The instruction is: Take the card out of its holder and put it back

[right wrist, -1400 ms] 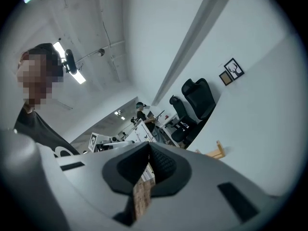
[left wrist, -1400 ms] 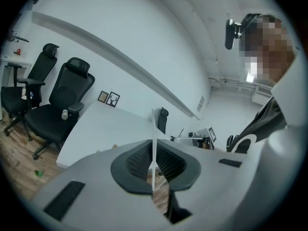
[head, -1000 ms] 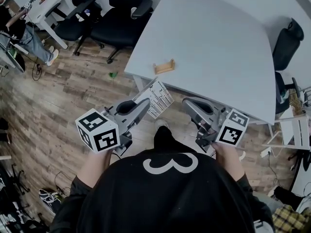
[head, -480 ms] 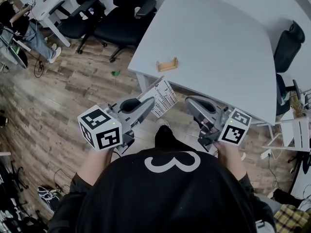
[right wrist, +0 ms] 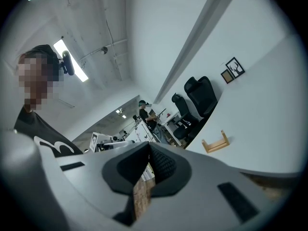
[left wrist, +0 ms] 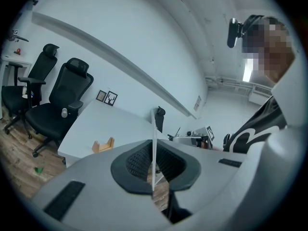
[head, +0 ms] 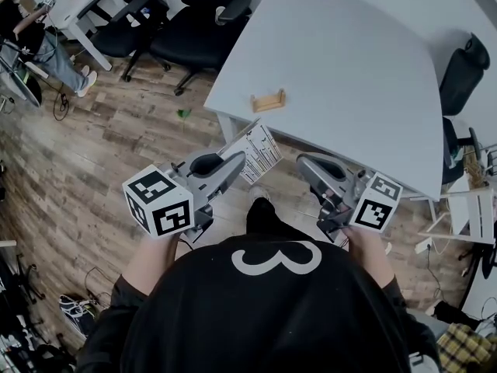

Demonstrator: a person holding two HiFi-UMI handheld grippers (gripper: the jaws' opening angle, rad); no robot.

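Note:
A white printed card [head: 258, 151] sticks out of my left gripper [head: 238, 160], which is shut on its lower edge and hangs over the wooden floor short of the table's near edge. In the left gripper view the card [left wrist: 154, 143] stands edge-on between the dark pads. The small wooden card holder [head: 268, 99] sits empty near the left edge of the white table [head: 349, 68]; it also shows as the holder [left wrist: 103, 145] and the holder [right wrist: 215, 143]. My right gripper [head: 305, 162] is beside the left, level, shut with nothing in it [right wrist: 148, 150].
Black office chairs [head: 194, 29] stand at the table's far left corner, and another black chair [head: 462, 68] is at its right side. A person [head: 35, 41] sits at a white desk far left. Cables and bags lie on the floor [head: 93, 169].

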